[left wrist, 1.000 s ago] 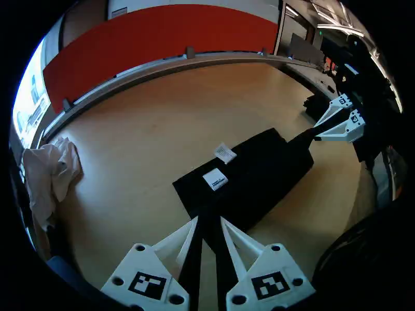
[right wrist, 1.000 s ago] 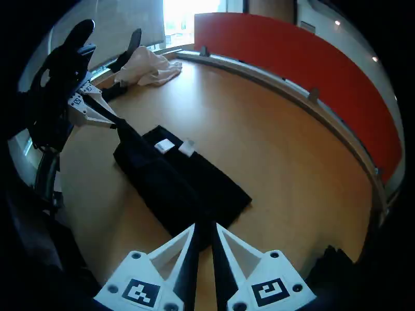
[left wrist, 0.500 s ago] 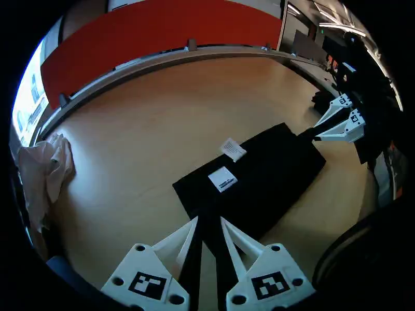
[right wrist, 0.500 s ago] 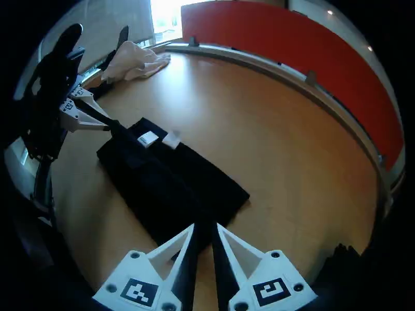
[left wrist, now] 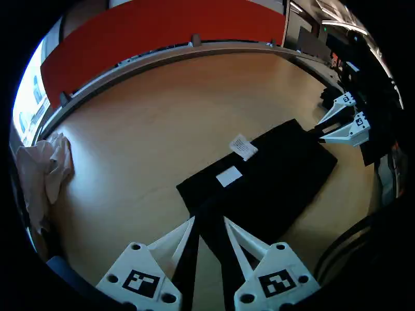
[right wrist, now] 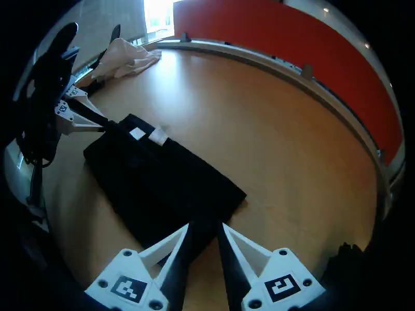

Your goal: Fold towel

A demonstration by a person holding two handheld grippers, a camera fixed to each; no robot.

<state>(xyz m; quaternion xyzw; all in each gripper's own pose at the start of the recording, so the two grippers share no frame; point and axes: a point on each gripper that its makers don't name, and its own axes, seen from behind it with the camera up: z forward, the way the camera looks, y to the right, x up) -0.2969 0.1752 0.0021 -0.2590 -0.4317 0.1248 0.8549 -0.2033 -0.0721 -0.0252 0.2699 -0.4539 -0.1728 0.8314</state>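
Note:
A black towel (left wrist: 270, 171) with two white tags lies flat as a long folded strip on the wooden table (left wrist: 155, 119). Its near corner runs in between the fingers of my left gripper (left wrist: 210, 228), whose jaws stand slightly parted around the cloth. In the right gripper view the towel (right wrist: 155, 181) stretches away from my right gripper (right wrist: 204, 233), also a little parted with the towel's end between its fingers. Each gripper appears at the towel's far end in the other's view: the right gripper (left wrist: 324, 132) and the left gripper (right wrist: 101, 124).
A crumpled pale cloth (left wrist: 44, 171) lies at the table's far corner, also the pale cloth (right wrist: 124, 57) in the right gripper view. A red partition (left wrist: 155, 36) runs along the table's back rim. Bare wood stretches between towel and partition.
The towel has come down flatter and shifted a little across the table. Both grippers' fingers have spread slightly wider apart than half a second ago.

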